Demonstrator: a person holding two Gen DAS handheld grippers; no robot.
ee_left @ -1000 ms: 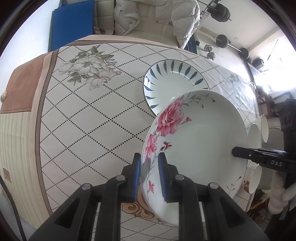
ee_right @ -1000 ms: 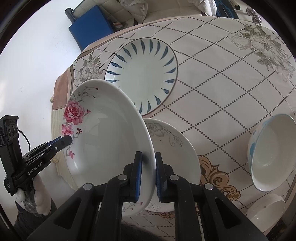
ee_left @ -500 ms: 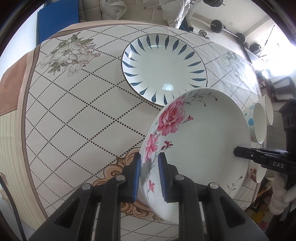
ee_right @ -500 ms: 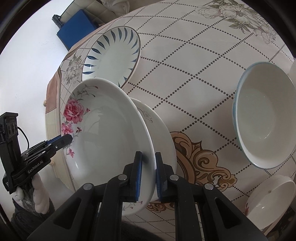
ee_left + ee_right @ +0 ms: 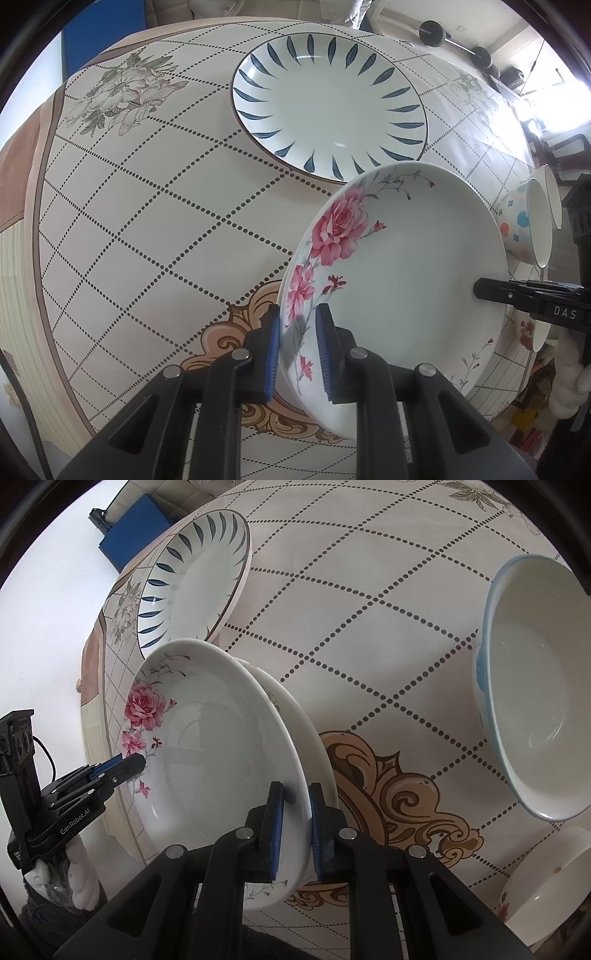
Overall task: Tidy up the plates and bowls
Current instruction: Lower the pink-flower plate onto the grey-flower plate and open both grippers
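- The rose plate is up in the air, just over a plain white plate on the counter.
- The left gripper and right gripper each have their jaws closed on its rim, on opposite sides.
- Not stacked yet, I think. The blue-leaf plate and the bowls sit apart.
- All the dishes are smooth, shiny and round. The cloth has dotted diamonds.

rose-painted plate tilted above table, beside blue-leaf plate.

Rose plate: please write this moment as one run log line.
left gripper: shut on rose plate | right gripper: shut on opposite rim | below: plain plate
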